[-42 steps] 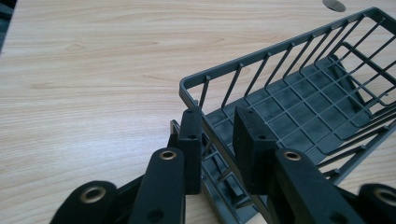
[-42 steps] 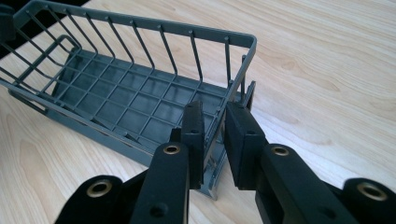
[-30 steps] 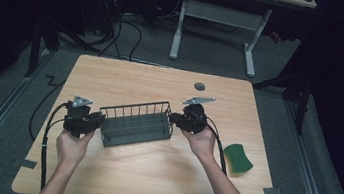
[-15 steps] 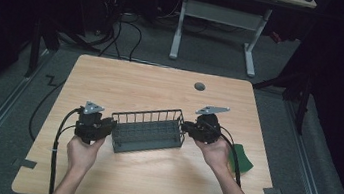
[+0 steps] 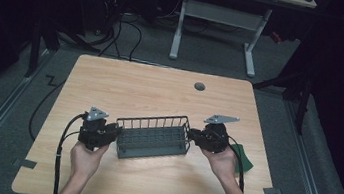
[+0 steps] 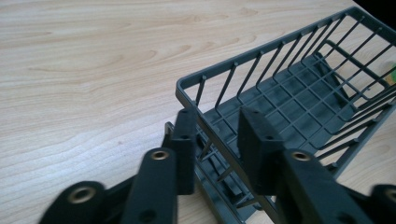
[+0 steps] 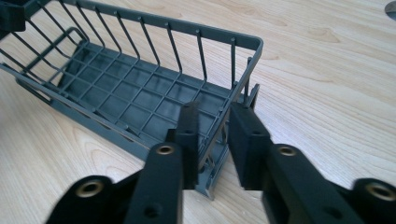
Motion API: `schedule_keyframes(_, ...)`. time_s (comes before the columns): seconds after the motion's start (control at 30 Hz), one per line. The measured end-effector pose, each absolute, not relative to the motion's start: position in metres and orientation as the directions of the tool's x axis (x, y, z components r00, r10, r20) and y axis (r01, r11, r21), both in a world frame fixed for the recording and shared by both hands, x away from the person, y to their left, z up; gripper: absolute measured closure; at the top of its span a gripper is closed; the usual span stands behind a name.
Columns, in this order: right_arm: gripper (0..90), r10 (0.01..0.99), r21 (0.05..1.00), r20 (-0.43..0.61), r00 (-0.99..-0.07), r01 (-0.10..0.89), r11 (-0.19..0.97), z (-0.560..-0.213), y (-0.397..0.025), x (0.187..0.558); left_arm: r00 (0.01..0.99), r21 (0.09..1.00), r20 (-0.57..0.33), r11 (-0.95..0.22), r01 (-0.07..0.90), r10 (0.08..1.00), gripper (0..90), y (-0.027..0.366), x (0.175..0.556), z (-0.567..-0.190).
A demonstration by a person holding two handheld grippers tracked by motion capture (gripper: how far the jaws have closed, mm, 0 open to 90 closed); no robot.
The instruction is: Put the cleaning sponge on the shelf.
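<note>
Two hands low, palms inward | left tongs point(image 5: 113, 133) straddle basket point(image 5: 154, 137) end wall, loose | right tongs point(image 5: 193, 136) likewise

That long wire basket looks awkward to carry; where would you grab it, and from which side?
By the rims of its two short end walls, one tongs from each end. The wire basket is long and narrow, so an end-to-end hold should keep it level. The left tongs and right tongs each straddle an end wall, one jaw inside, one outside.
</note>
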State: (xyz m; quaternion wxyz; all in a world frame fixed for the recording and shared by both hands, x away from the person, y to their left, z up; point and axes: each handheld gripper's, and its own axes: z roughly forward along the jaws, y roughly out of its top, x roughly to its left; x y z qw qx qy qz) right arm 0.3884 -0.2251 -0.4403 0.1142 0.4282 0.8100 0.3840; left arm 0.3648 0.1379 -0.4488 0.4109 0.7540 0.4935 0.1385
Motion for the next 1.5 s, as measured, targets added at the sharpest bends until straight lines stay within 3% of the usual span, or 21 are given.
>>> schedule_keyframes(0.2,56.2,0.786,0.756,0.147,-0.601,0.58,0.303,-0.438,-0.228,0.381,0.48,0.771,-0.224,-0.147,0.62,0.848,49.0,0.143,0.363,-0.454)
schedule_keyframes(0.47,47.3,0.819,0.798,0.13,-0.559,0.549,0.249,-0.434,-0.248,0.373,0.47,0.8,-0.213,-0.124,0.587,0.857,33.6,0.156,0.362,-0.452)
schedule_keyframes(0.87,38.8,0.888,0.824,0.108,-0.446,0.54,0.171,-0.446,-0.302,0.356,0.43,0.837,-0.225,-0.052,0.545,0.874,31.0,0.193,0.354,-0.46)
schedule_keyframes(1.13,30.7,0.937,0.794,0.089,-0.339,0.592,0.139,-0.464,-0.35,0.344,0.32,0.8,-0.188,-0.045,0.599,0.929,31.0,0.22,0.36,-0.491)
schedule_keyframes(1.3,25.9,0.959,0.756,0.07,-0.276,0.642,0.129,-0.484,-0.363,0.338,0.27,0.774,-0.122,-0.079,0.628,0.955,31.0,0.227,0.366,-0.51)
schedule_keyframes(1.5,22.3,0.962,0.731,0.045,-0.268,0.665,0.151,-0.498,-0.367,0.336,0.257,0.754,-0.055,-0.129,0.644,0.965,31.0,0.226,0.372,-0.523)
